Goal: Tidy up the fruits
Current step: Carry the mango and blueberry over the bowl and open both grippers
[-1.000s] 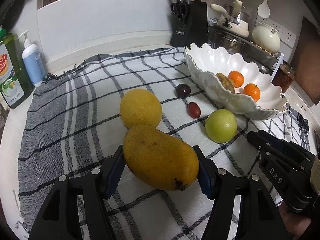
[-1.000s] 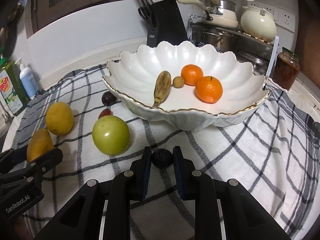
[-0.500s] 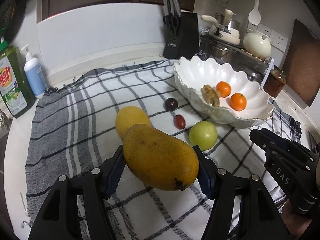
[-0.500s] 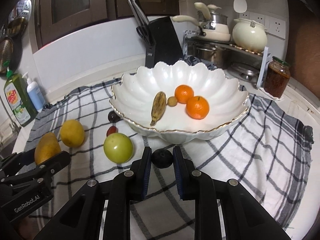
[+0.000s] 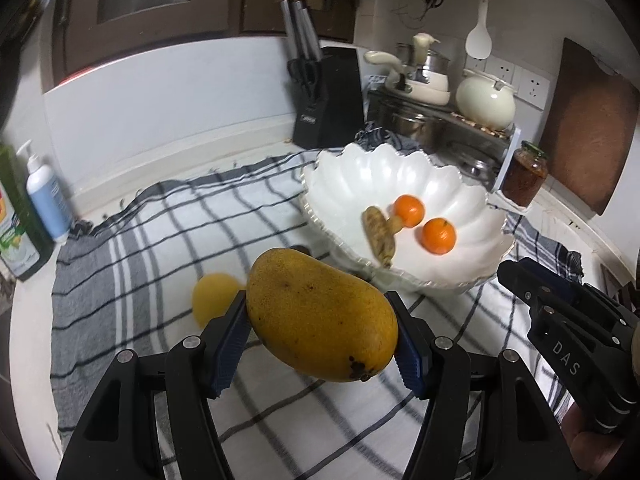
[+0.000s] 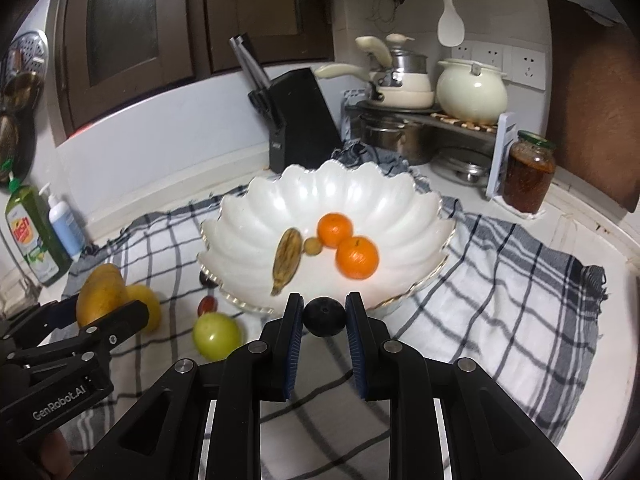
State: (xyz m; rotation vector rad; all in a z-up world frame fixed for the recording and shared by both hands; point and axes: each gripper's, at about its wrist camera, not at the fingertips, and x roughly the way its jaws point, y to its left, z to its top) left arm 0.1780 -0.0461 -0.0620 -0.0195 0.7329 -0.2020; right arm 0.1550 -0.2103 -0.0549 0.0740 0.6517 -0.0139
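Dim indoor kitchen light, fisheye views.
Dark vignette rings both frames; straight edges bow near corners; white bowl (image 6: 384,204) shows soft glare; fruit inside slightly motion-blurred.

The right gripper (image 5: 516,276) bears the letters "DAS" on its side. The left gripper (image 6: 108,312) reads "GenRobot.AI" on its side.

A white counter (image 6: 592,240) carries a checked cloth (image 6: 500,280), knife block (image 6: 300,120), jar (image 6: 528,176) and soap bottles (image 6: 36,236).
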